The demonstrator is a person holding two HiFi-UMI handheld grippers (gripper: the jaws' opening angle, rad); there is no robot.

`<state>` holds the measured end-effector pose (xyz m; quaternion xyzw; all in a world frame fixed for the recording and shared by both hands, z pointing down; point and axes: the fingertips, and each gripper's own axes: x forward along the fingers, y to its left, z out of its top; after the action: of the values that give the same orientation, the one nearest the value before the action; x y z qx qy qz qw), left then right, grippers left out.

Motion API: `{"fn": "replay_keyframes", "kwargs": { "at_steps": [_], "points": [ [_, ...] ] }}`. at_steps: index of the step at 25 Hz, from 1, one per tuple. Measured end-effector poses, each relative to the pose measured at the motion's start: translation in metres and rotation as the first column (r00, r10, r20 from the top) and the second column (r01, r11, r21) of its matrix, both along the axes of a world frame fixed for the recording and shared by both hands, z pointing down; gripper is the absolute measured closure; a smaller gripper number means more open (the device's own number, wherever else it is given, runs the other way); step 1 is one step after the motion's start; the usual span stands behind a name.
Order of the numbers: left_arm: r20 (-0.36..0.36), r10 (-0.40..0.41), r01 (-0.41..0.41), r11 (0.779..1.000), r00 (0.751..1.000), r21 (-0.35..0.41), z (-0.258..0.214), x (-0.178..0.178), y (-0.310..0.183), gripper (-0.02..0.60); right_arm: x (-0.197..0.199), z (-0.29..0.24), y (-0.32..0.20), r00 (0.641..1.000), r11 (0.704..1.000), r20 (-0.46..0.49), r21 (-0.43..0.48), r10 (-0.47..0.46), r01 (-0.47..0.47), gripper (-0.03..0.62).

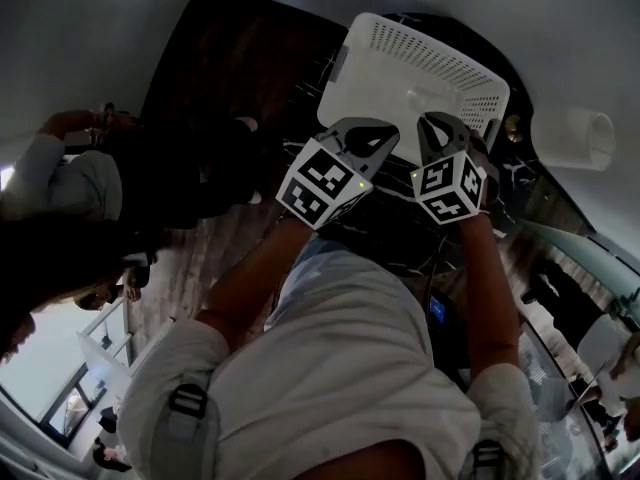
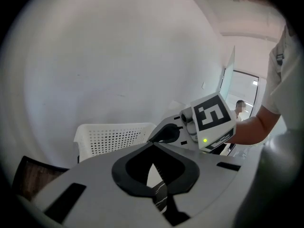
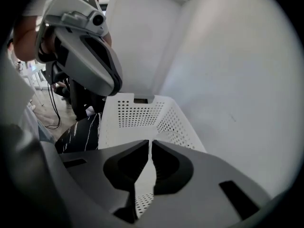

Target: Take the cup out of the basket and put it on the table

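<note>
White perforated plastic basket [image 1: 420, 68] sits at upper centre of the head view, on a black, white-veined table [image 3: 80, 129]. The cup is not visible in any view. The basket floor is largely hidden behind the grippers, so its position inside cannot be confirmed. A pale cylindrical object [image 1: 585, 138] lies outside the basket at upper right; its identity cannot be determined.

Left gripper [image 1: 378, 136]: jaw tips meet, nothing held. Right gripper [image 1: 437, 126]: jaws all but together with only a sliver between them, nothing held. Both hang just in front of the basket's near wall, side by side.

Assessment: a cup in a basket of this kind is likely light, rigid and smooth-walled, and may slip or tip under a one-sided pinch. Recommended hold is across the rim wall, one jaw inside and one outside, or on a handle if present. The jaws must be opened before entry.
</note>
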<state>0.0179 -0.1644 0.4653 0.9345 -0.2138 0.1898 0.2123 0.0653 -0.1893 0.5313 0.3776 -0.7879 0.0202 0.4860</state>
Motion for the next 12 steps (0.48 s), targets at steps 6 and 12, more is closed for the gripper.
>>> {"fn": "replay_keyframes", "kwargs": {
  "at_steps": [6, 12],
  "points": [
    [-0.027, 0.006, -0.003, 0.997, 1.0, 0.083, -0.039, 0.005, 0.02, 0.575, 0.0, -0.064, 0.033, 0.999, 0.991, 0.044, 0.128, 0.032, -0.037, 0.568],
    [-0.039, 0.001, 0.004, 0.992, 0.999, 0.125, -0.061, 0.005, 0.04, 0.575, -0.004, -0.105, 0.061, 0.995, 0.978, 0.086, 0.201, 0.042, -0.059, 0.566]
  ]
}}
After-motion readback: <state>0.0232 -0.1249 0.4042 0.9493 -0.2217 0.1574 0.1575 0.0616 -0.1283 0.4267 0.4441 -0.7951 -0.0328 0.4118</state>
